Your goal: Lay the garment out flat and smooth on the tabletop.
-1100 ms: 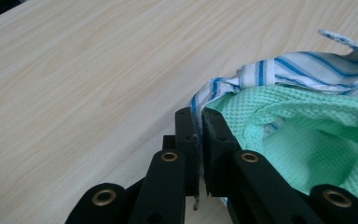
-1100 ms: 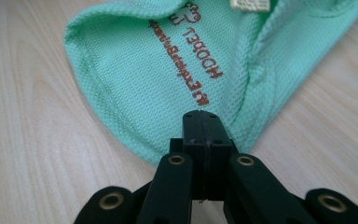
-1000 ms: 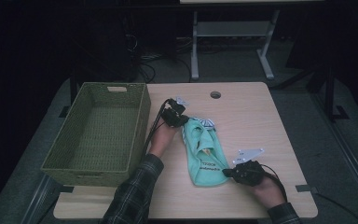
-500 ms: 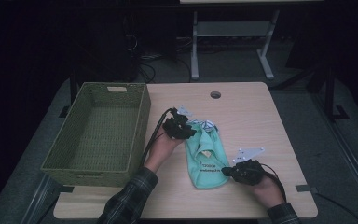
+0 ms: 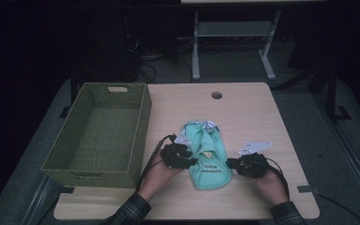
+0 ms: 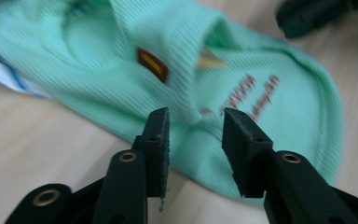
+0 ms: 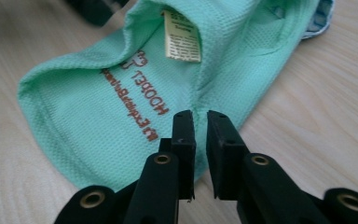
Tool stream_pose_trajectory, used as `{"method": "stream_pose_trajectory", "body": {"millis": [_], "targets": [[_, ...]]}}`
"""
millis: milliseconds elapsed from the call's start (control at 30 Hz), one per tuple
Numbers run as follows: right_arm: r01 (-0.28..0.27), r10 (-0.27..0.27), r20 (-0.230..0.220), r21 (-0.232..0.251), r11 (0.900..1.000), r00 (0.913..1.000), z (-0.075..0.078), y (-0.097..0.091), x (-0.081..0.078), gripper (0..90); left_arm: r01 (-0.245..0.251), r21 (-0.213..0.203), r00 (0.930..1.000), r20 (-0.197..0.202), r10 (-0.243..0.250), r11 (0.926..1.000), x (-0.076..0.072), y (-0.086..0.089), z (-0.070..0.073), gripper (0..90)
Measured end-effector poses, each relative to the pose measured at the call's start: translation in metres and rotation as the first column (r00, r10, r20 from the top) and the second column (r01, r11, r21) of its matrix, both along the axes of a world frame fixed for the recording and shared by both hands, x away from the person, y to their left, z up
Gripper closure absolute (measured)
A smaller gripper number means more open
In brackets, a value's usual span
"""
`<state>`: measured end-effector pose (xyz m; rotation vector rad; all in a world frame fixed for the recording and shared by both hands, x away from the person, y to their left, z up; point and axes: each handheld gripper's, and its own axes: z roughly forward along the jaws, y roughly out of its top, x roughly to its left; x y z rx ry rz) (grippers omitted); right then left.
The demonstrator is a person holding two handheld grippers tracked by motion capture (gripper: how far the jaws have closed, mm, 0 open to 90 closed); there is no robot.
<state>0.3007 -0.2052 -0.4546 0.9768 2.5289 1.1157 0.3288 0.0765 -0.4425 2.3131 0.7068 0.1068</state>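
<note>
— While both of them sit low on the table (image 5: 243, 108), where's that green garment (image 5: 207, 157)?

— Folded over itself in the near middle of the table, narrow end toward the person, with red lettering across the lower part. A pale label (image 7: 182, 36) shows inside the fold, seen from the right gripper view, and a bit of blue-and-white cloth (image 5: 209, 125) peeks out at the garment's twelve o'clock end.

— And the left hand-held gripper (image 5: 193, 161)?

— At the garment's nine o'clock edge. Its jaws have just been opening; there's a clear gap between them now, and from the left gripper view the cloth lies beyond the tips, not pinched.

— The right hand-held gripper (image 5: 229, 163)?

— At the three o'clock edge of the garment, near the lettering. Its jaws have also just been opening, but only to a narrow slit. The green hem lies right at the tips, and I see no cloth caught between the pads.

— Anything else about?

— A woven green basket (image 5: 140, 126) stands at nine o'clock from the garment, apart from it.
</note>
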Motion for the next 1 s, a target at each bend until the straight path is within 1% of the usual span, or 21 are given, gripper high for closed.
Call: {"method": "stream_pose_trajectory", "body": {"millis": [67, 167, 233, 300, 400, 500, 567, 600, 633, 700, 733, 800, 833, 867, 900, 933, 967, 1000], "targets": [[0.009, -0.008, -0.008, 0.002, 1.0000, 0.9999, -0.001, -0.001, 0.001, 78.8, -0.001, -0.012, 0.9998, -0.020, 0.000, 0.9999, -0.006, -0.001, -0.002, 56.7], [0.015, -0.015, -0.019, 0.003, 0.9999, 0.9997, -0.004, 0.000, 0.004, 76.1, 0.008, -0.002, 0.9997, -0.024, -0.008, 1.0000, -0.011, -0.005, -0.003, 53.3], [0.015, -0.015, -0.027, 0.002, 0.9999, 0.9995, -0.006, 0.001, 0.006, 74.8, 0.009, -0.006, 0.9996, -0.028, -0.009, 0.9999, -0.012, -0.010, -0.005, 51.7], [0.021, -0.021, -0.035, -0.007, 0.9998, 0.9992, -0.008, 0.004, 0.007, 74.4, 0.003, 0.011, 1.0000, -0.002, -0.003, 0.9999, -0.012, -0.014, -0.008, 52.0], [0.019, -0.020, -0.048, -0.022, 0.9996, 0.9986, -0.011, 0.008, 0.009, 72.9, 0.007, 0.025, 0.9999, -0.011, -0.007, 0.9997, -0.010, -0.019, -0.012, 52.5], [0.019, -0.020, -0.055, -0.024, 0.9995, 0.9983, -0.013, 0.010, 0.010, 72.4, 0.003, 0.040, 0.9998, -0.018, -0.003, 0.9992, -0.010, -0.021, -0.016, 52.7], [0.022, -0.024, -0.059, -0.021, 0.9995, 0.9980, -0.013, 0.010, 0.010, 72.1, -0.007, 0.030, 0.9997, -0.025, 0.008, 0.9995, -0.010, -0.021, -0.016, 52.2], [0.022, -0.024, -0.060, -0.022, 0.9995, 0.9979, -0.013, 0.010, 0.010, 71.5, -0.012, 0.017, 0.9995, -0.028, 0.012, 0.9998, -0.010, -0.021, -0.014, 51.7], [0.021, -0.022, -0.059, -0.021, 0.9996, 0.9980, -0.013, 0.010, 0.009, 70.4, -0.013, 0.015, 0.9996, -0.026, 0.013, 0.9998, -0.010, -0.021, -0.014, 50.8], [0.021, -0.022, -0.062, -0.016, 0.9996, 0.9979, -0.013, 0.010, 0.009, 70.4, -0.023, 0.019, 0.9995, -0.022, 0.023, 0.9996, -0.010, -0.022, -0.015, 50.4], [0.020, -0.021, -0.063, -0.015, 0.9997, 0.9978, -0.013, 0.010, 0.009, 70.8, -0.015, 0.036, 0.9997, -0.020, 0.016, 0.9992, -0.009, -0.023, -0.016, 51.0], [0.017, -0.018, -0.058, -0.018, 0.9997, 0.9981, -0.013, 0.011, 0.009, 71.0, -0.017, 0.035, 0.9998, -0.009, 0.018, 0.9992, -0.010, -0.025, -0.017, 51.6], [0.018, -0.019, -0.058, -0.020, 0.9996, 0.9982, -0.013, 0.011, 0.008, 72.6, -0.014, 0.043, 0.9999, 0.000, 0.014, 0.9990, -0.010, -0.025, -0.017, 52.7], [0.018, -0.019, -0.060, -0.026, 0.9995, 0.9980, -0.013, 0.011, 0.008, 75.0, -0.015, 0.051, 0.9998, 0.014, 0.014, 0.9986, -0.011, -0.026, -0.017, 56.1], [0.016, -0.018, -0.054, -0.031, 0.9994, 0.9984, -0.013, 0.012, 0.007, 76.7, -0.012, 0.051, 0.9998, 0.016, 0.011, 0.9986, -0.011, -0.025, -0.017, 59.9], [0.011, -0.013, -0.047, -0.038, 0.9992, 0.9988, -0.013, 0.011, 0.008, 79.0, -0.005, 0.045, 1.0000, 0.008, 0.005, 0.9990, -0.010, -0.024, -0.017, 66.3], [0.013, -0.015, -0.043, -0.044, 0.9989, 0.9990, -0.013, 0.011, 0.007, 83.3, -0.004, 0.043, 1.0000, 0.004, 0.004, 0.9991, -0.010, -0.024, -0.016, 74.3], [0.014, -0.015, -0.036, -0.053, 0.9985, 0.9992, -0.013, 0.012, 0.007, 84.3, -0.002, 0.050, 1.0000, 0.009, 0.002, 0.9987, -0.011, -0.023, -0.016, 77.6]]}}
